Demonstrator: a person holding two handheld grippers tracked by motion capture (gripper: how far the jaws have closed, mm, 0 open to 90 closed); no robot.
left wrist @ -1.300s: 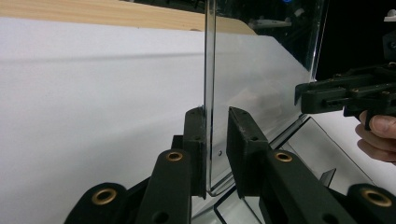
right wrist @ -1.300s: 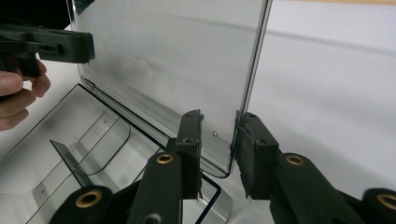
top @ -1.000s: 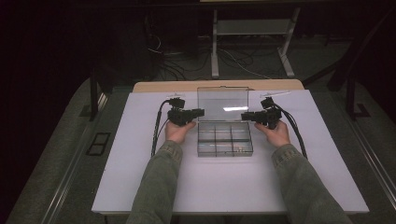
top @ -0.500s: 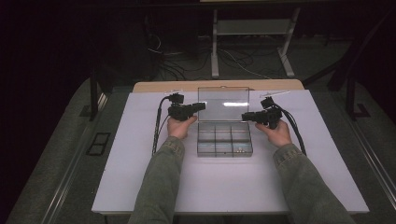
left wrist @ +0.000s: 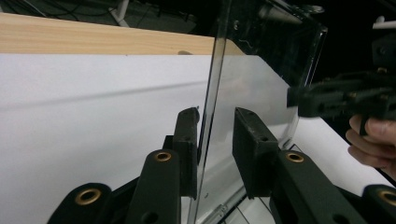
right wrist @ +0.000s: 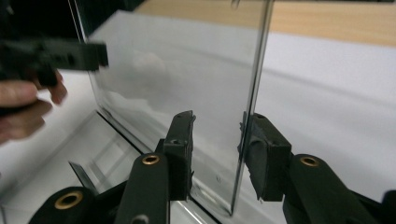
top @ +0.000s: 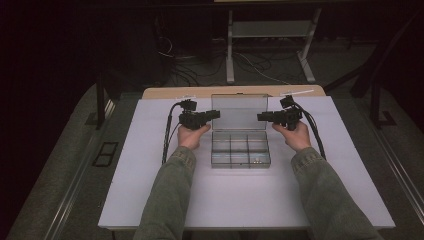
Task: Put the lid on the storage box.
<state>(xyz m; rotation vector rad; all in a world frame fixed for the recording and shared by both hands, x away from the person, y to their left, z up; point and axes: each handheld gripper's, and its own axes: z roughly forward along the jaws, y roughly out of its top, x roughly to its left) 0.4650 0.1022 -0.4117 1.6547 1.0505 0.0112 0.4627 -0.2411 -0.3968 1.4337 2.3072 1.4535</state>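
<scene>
At the middle of the surface, toward its far edge, the clear compartment box (top: 240,148) has its lid (top: 238,112) upright, each hand-held gripper (left (top: 214,115), right (top: 262,117)) spread astride a lid side edge, the right's jaws having just opened, apparently releasing; next, withdraw outward.

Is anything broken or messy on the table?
Nothing stands out. The clear box sits square on the white table, its lid standing upright and whole. A few tiny bits lie in its front right compartment, too small to identify.
</scene>
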